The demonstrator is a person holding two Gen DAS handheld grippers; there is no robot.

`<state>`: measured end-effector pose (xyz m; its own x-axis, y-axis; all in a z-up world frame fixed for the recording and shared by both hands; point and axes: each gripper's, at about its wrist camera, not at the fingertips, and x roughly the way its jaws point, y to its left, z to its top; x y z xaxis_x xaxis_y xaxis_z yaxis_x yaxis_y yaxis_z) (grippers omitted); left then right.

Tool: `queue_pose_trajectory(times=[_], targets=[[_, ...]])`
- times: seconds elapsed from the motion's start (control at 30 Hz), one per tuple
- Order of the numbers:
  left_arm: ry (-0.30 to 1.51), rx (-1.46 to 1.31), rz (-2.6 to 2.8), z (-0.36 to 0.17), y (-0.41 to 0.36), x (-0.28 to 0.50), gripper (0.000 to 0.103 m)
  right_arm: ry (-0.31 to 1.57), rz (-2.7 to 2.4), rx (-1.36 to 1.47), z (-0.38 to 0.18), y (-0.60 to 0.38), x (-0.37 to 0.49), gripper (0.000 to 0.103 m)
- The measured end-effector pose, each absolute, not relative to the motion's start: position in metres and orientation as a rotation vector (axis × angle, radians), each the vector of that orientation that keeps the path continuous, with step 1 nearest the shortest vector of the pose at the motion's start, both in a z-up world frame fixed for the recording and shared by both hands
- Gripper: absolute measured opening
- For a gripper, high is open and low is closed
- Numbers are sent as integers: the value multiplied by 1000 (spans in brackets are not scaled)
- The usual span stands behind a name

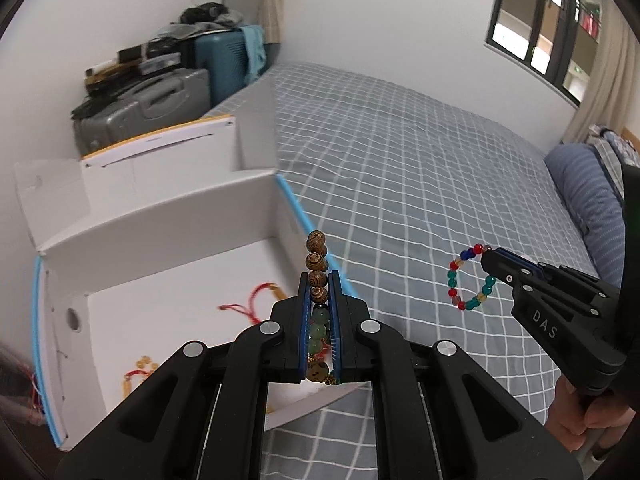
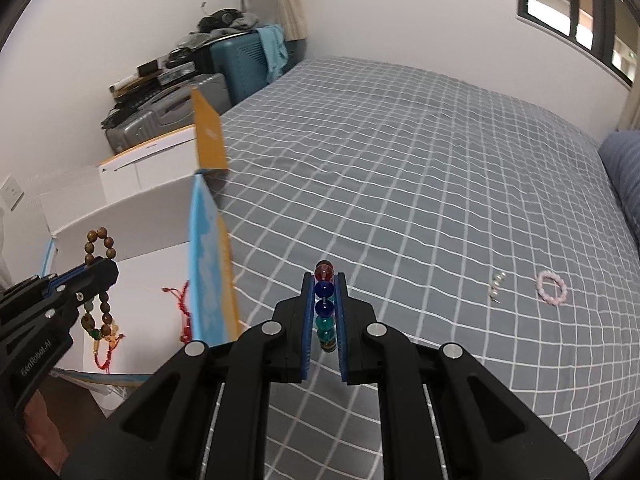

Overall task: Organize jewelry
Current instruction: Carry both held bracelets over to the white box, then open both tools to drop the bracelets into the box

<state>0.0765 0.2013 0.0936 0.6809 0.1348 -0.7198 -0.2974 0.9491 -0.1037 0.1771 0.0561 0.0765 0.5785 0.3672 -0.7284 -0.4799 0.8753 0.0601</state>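
Wooden bracelet [image 1: 318, 276] pinched in left claw [image 1: 319, 280] above box [image 1: 160, 224].

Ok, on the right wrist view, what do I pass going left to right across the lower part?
Brown wooden bead bracelet → open white cardboard box → multicoloured glass bead bracelet in the right hand-held gripper → small pearl earrings → pink bead bracelet.

Grey white-checked bedspread [image 2: 400, 160]; red, blue, teal bracelet [image 1: 472, 278].

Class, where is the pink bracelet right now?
In the right wrist view, the pink bracelet lies on the checked bedspread at far right, just right of the small pearl piece.
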Motion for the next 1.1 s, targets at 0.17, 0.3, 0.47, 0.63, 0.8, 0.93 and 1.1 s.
queue_pose_trajectory(times=[0.17,0.3,0.47,0.63,0.8,0.93,1.1], targets=[[769,-232,299,101,227,57,8,797,539,-154,85,82,167,9],[760,-243,351,106,251,40,8,779,579,-169,91,106,158,9],[764,-256,410,105,275,20,8,769,640,-198,95,141,145,9],[771,-275,468,101,301,0,8,763,694,-224,96,173,132,9],[775,-292,509,97,322,-10,8,760,740,-254,94,207,119,9],[788,-305,524,87,336,-13,8,756,768,-276,87,227,110,9],[819,-328,529,65,349,-10,8,786,773,-294,66,247,108,9]])
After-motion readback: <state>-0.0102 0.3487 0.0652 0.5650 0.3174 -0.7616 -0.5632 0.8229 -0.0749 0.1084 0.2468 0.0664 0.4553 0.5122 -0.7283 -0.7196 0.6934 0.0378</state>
